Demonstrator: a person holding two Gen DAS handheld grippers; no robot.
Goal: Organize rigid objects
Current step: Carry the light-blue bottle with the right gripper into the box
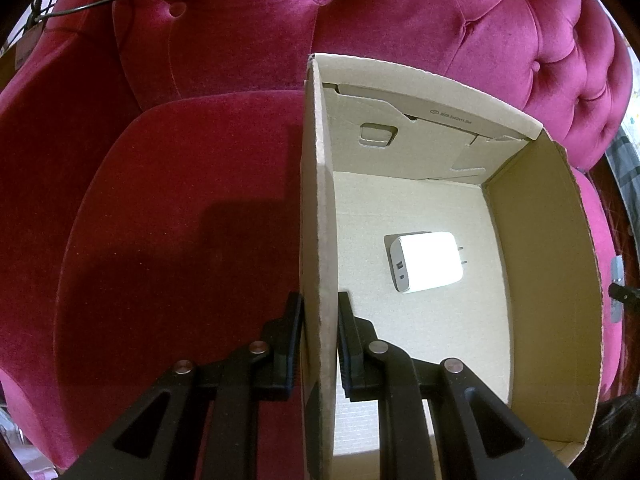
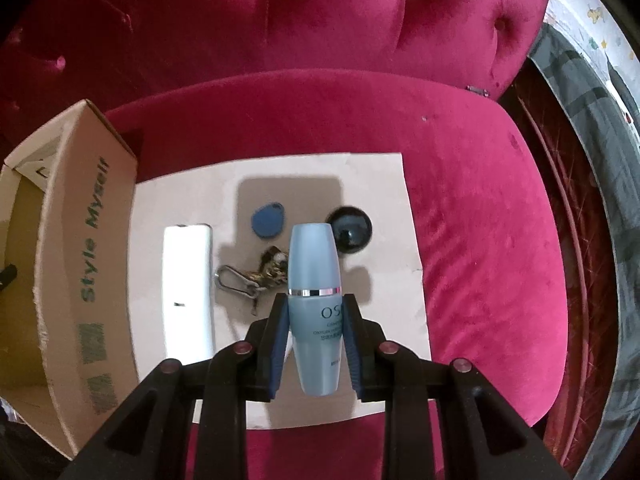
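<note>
The pale blue bottle [image 2: 315, 312] with its silver band sits clamped between the blue pads of the right gripper [image 2: 316, 308], cap pointing away, lifted above a flat cardboard sheet [image 2: 384, 288]. On that sheet lie a white oblong device [image 2: 187, 284], a blue teardrop tag [image 2: 267, 220], a bunch of keys on a carabiner [image 2: 252, 276] and a black round ball-like object [image 2: 350, 232]. Just to the left of the sheet stands the open cardboard box [image 1: 556, 280], green "Style Myself" lettering on its outer wall. The left gripper [image 1: 320, 320] is pinched shut on the box's left wall, one finger outside, one inside. A white charger [image 1: 426, 262] with its prongs to the right lies alone on the box floor. Everything rests on the seat of a deep pink tufted velvet armchair [image 1: 440, 12]; a patterned cloth [image 2: 592, 32] shows at the right edge.
</note>
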